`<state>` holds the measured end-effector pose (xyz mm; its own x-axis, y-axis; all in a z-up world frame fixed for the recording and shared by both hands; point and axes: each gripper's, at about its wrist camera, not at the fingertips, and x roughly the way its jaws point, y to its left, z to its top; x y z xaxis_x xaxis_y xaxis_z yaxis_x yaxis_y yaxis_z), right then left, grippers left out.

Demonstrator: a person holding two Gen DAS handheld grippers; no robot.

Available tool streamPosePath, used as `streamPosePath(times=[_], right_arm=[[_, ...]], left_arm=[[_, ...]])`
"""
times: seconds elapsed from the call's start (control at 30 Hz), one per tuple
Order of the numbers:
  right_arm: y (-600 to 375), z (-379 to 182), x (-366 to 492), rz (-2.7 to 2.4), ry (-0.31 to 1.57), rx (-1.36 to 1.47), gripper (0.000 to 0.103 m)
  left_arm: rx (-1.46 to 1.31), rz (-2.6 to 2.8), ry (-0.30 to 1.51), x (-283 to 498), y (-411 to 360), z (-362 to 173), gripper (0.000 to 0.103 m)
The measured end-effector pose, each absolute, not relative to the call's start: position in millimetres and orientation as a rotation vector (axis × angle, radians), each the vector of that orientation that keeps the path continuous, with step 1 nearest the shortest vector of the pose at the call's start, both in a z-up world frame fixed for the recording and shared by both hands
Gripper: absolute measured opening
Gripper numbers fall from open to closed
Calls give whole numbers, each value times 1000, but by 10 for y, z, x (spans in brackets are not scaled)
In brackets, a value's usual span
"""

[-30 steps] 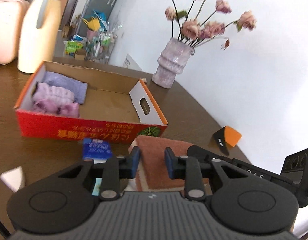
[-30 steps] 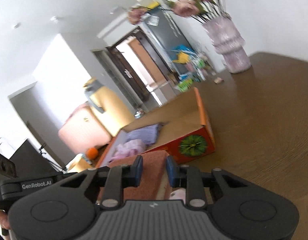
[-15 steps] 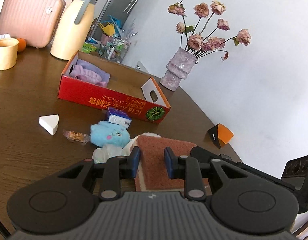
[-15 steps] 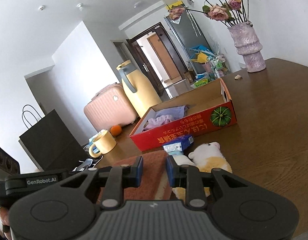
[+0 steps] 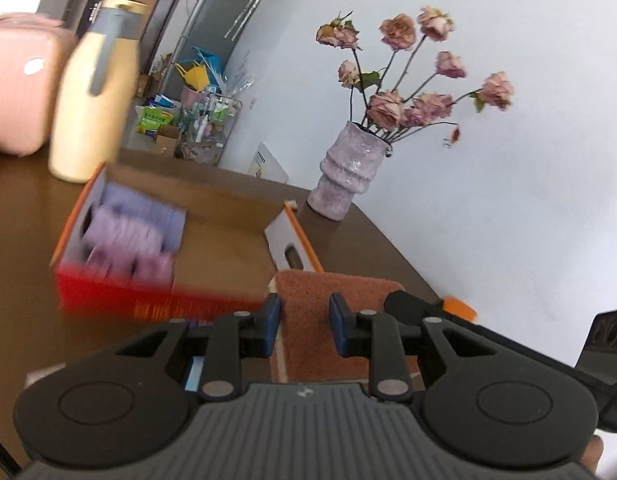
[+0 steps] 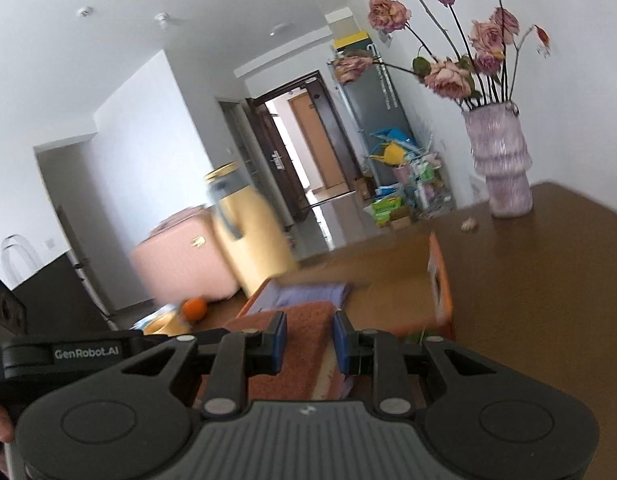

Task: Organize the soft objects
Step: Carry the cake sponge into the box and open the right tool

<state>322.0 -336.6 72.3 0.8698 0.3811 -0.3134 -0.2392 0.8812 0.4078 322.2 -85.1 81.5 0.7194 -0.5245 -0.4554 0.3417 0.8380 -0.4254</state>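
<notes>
The left tongs [image 5: 304, 322] are narrowed onto a rust-brown folded towel [image 5: 328, 304], its blue pads [image 5: 272, 312] pressing the cloth from either side. The right tongs [image 6: 307, 338] grip the same towel [image 6: 308, 328] in the same way, the blue pads [image 6: 279, 332] closed against its pile. The towel is held between the two tongs above the brown wooden surface [image 5: 372, 248], just in front of the near wall of a red and orange cardboard box [image 5: 156, 300]. In the left wrist view the towel's long axis runs side to side, from the left tongs toward the other tool at the right, with its far edge roughly level and parallel to the box's front wall. In the right wrist view the cloth stretches away from the camera toward the box [image 6: 440, 292], a paler stripe showing along its right edge.

Inside the box, at its left end, lie folded lilac and purple cloths [image 5: 136, 232]; the rest of the cardboard floor is bare. Behind the box stand a cream-yellow thermos jug [image 5: 92, 100] and a pink hard case [image 5: 16, 80]. A pale lilac ribbed vase [image 5: 348, 172] with dried pink roses [image 5: 404, 108] stands on the surface beyond the box's right end. In the right wrist view an orange fruit [image 6: 195, 308] sits near the pink case [image 6: 180, 264]. Much of the near scene is motion-blurred.
</notes>
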Motion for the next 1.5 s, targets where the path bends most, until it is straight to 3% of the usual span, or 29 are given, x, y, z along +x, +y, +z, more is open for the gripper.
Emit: streamPosePath(times=[0.17,0.33,0.6,0.67,0.93,1.07,1.2,1.5], right_arm=[[-3536,752,4482,294,481,386,24],[-3603,511,5554,231,575,360,24],[-3458,-31,6435,142,704,210,27],[-3348,-86,6491,126,718,139,24],[-3240,264,6204,127,676,51,24],[-3390,736,5717,144,606,30,26],[-3638,1072,5166,158,542,21,39],[-3554,1441,4113,196,465,35,42]], left_arm=[[-312,-485,661,4422,-1101,912,26],[-336,-468,771,5647,-1321,680,26],[-335,-390,919,6584,-1546,0,26],[-332,-375,929,6673,-1564,-102,27],[-219,-354,857,6515,-1533,94,35],[-132,-327,757,6159,-1376,538,56],[6,-263,604,5488,-1004,952,67],[102,-173,464,4312,-577,1453,75]])
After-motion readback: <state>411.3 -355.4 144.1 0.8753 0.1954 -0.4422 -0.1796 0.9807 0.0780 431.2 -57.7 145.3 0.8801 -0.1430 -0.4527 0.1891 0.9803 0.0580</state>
